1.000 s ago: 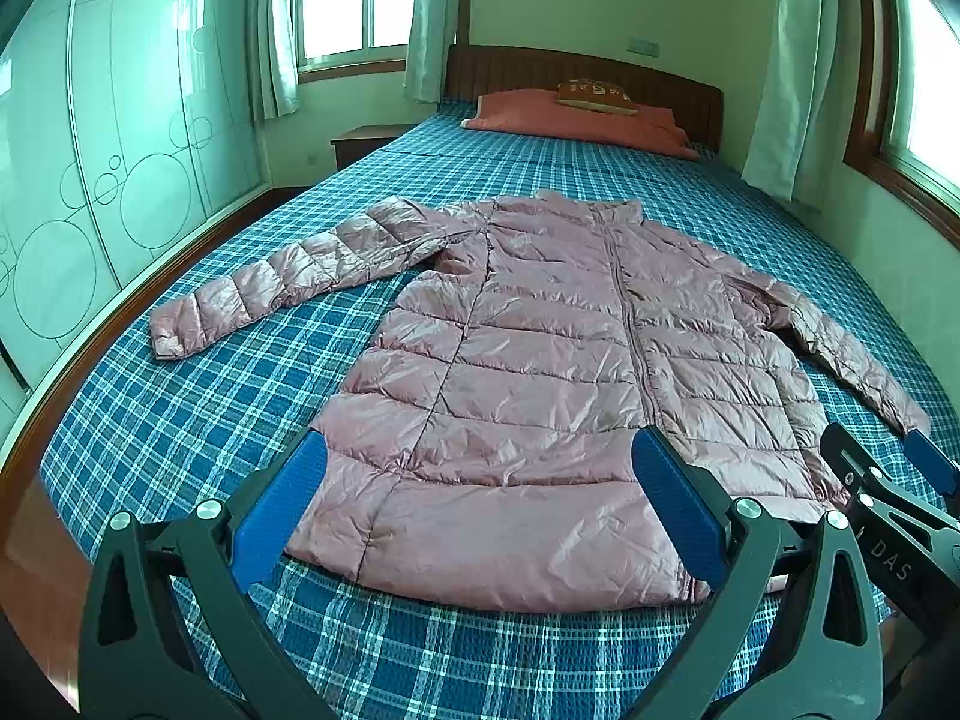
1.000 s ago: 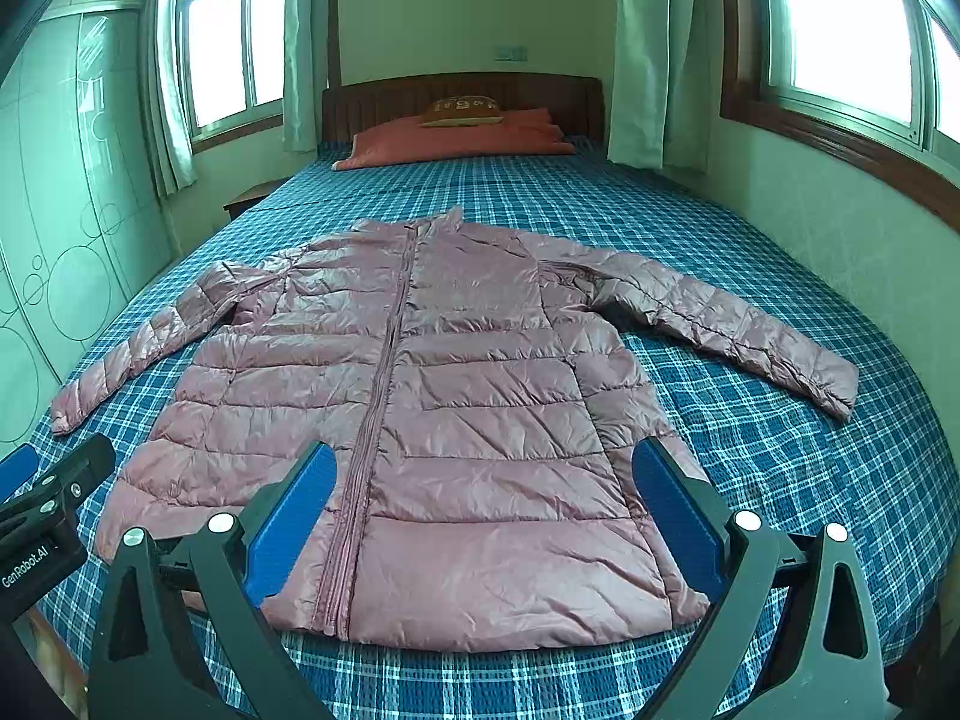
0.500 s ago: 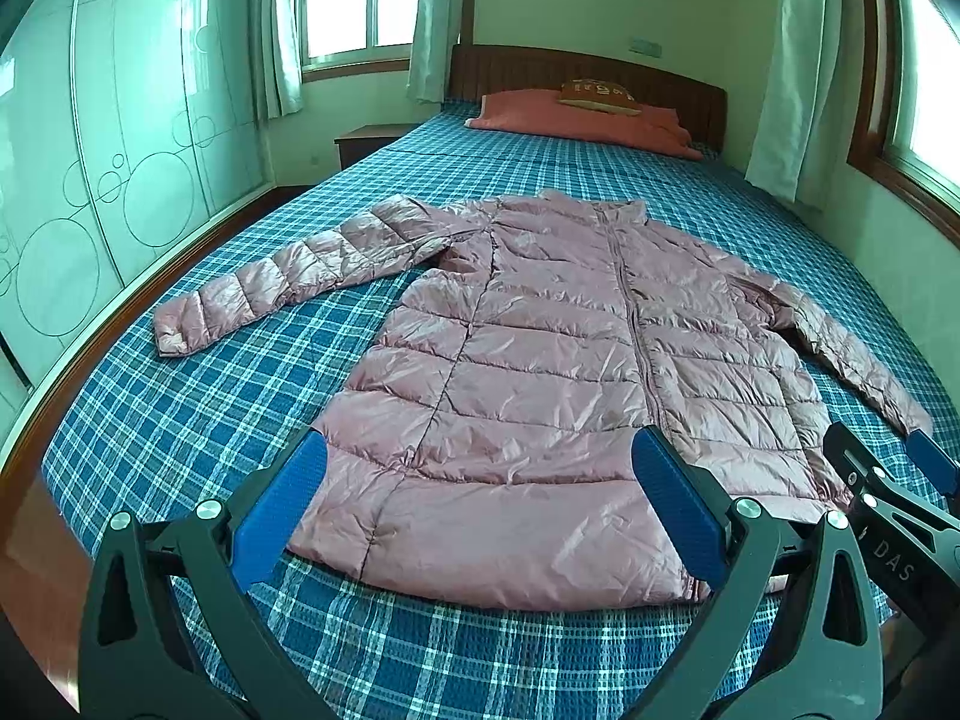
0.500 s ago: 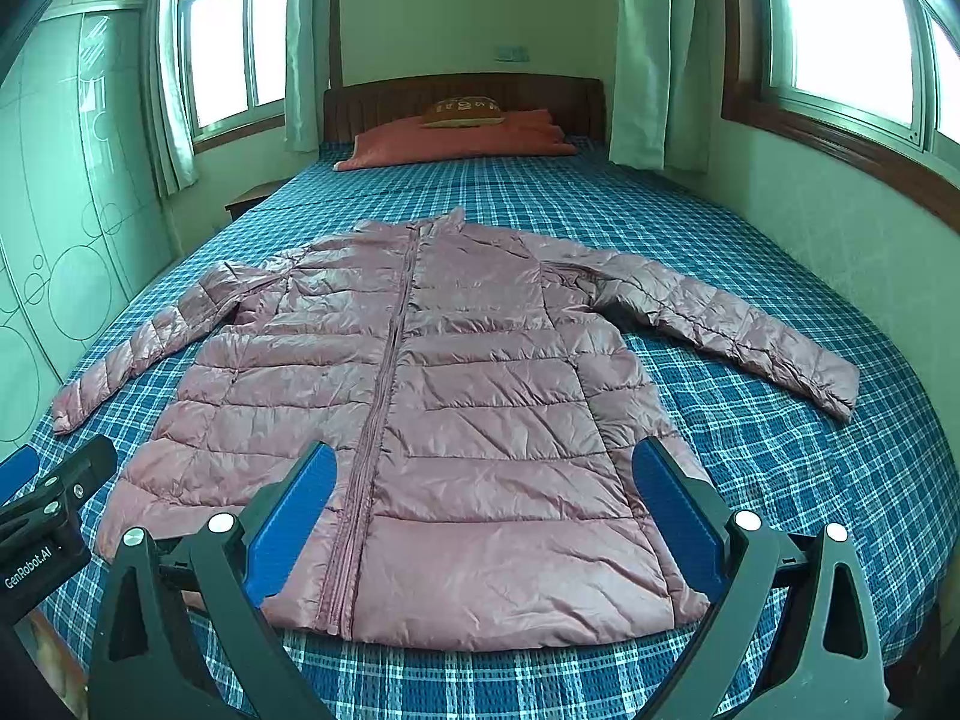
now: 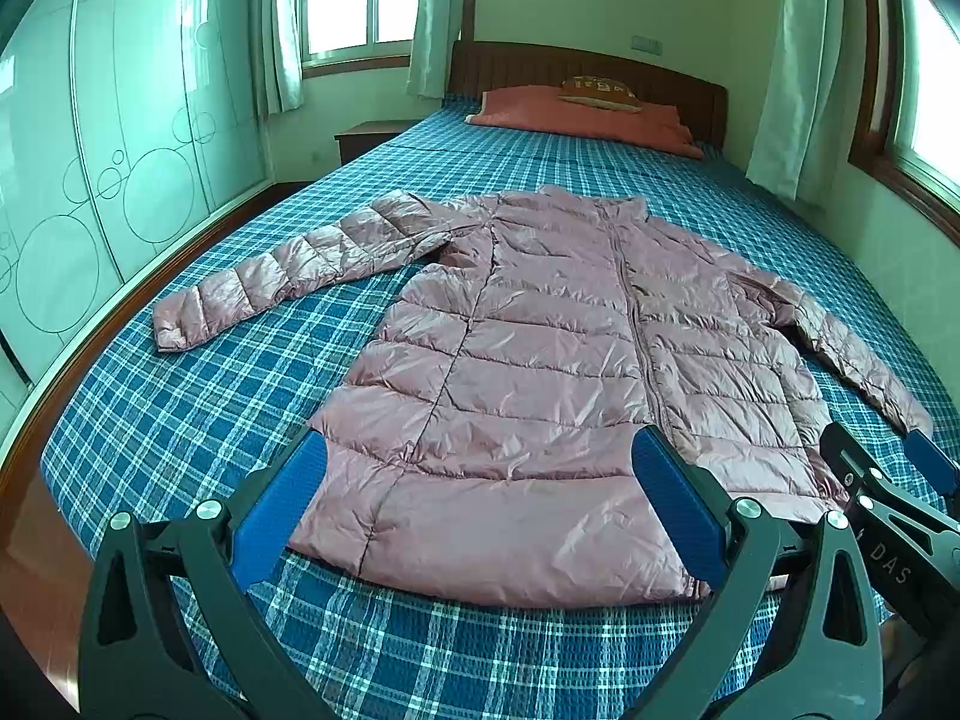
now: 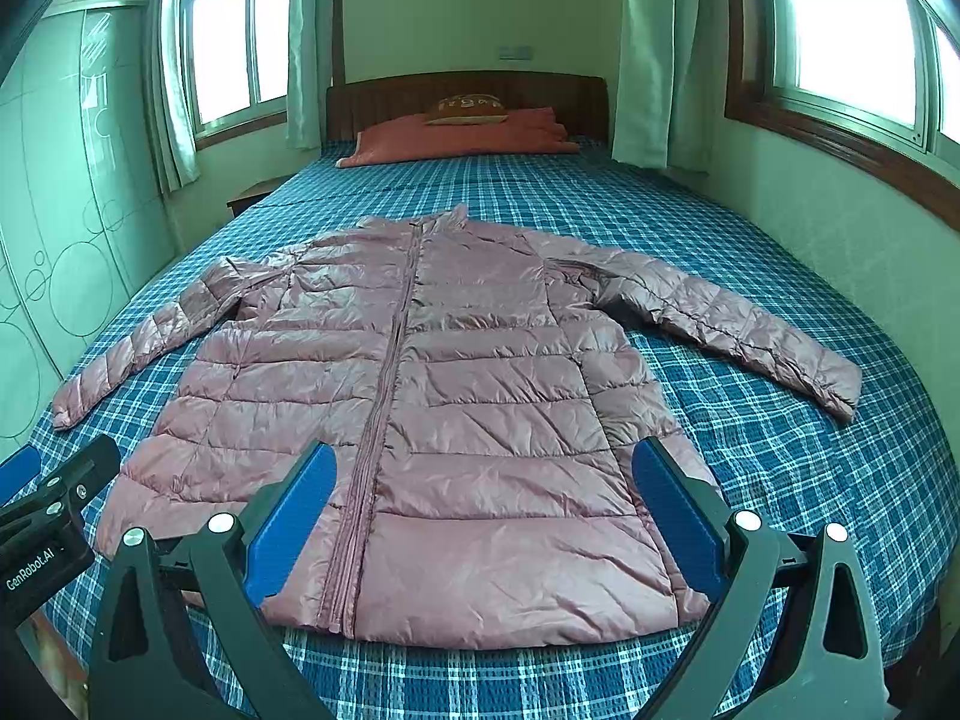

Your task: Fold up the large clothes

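Your view has barely shifted since a second ago: the jacket (image 5: 540, 396) still lies flat, zipped, sleeves spread on the bed (image 5: 198, 420). Your left gripper (image 5: 480, 498) and right gripper (image 6: 483, 504) both gape wide above the hem, holding nothing.

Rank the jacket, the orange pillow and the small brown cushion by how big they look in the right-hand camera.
1. jacket, by far the largest, though it also lies nearest the camera.
2. orange pillow.
3. brown cushion, smallest, resting on that pillow.
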A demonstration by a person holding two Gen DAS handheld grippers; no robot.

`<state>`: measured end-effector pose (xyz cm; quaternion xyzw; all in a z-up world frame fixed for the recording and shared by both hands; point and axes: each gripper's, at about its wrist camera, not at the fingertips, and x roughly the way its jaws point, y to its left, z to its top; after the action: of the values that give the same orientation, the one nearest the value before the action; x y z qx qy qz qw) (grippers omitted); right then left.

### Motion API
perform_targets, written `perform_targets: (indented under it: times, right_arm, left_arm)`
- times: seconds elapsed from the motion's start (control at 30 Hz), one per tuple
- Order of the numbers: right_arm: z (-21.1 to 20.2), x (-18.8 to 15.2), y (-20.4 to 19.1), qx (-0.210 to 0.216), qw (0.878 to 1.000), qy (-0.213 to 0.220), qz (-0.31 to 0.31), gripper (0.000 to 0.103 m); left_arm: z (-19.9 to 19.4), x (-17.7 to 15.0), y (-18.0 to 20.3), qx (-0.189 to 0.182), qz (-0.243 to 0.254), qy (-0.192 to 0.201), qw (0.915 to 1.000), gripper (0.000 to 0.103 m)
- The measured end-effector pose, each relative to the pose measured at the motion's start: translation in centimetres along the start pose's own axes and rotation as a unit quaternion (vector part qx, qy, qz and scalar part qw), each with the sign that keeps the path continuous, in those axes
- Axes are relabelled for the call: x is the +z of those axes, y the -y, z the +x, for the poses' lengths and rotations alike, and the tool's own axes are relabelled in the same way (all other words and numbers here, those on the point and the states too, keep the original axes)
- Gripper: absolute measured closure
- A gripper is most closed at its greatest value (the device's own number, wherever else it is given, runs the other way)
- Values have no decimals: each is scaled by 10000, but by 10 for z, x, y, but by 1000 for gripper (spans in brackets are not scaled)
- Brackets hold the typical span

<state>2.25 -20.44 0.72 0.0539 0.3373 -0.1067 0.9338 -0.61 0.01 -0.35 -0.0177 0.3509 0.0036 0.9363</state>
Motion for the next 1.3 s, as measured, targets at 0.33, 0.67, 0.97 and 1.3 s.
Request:
perform_targets:
  times: [0.33,0.67,0.97,1.3]
  right_arm:
    - [0,-2,-4,-1,10000,18,-2,5]
    - [1,-2,-4,11,10000,-3,-21,5]
    - [6,-3,-6,8,10000,-44,-43,5]
    - [23,-5,9,90,9996,-199,172,5]
  left_arm:
    - [1,-1,0,4,-7,-1,10000,2]
    - [1,-2,-1,15,2,1,10000,2]
    - [4,-4,-1,17,-15,-35,10000,2]
    - [21,-1,-3,30,-72,-122,9999,2]
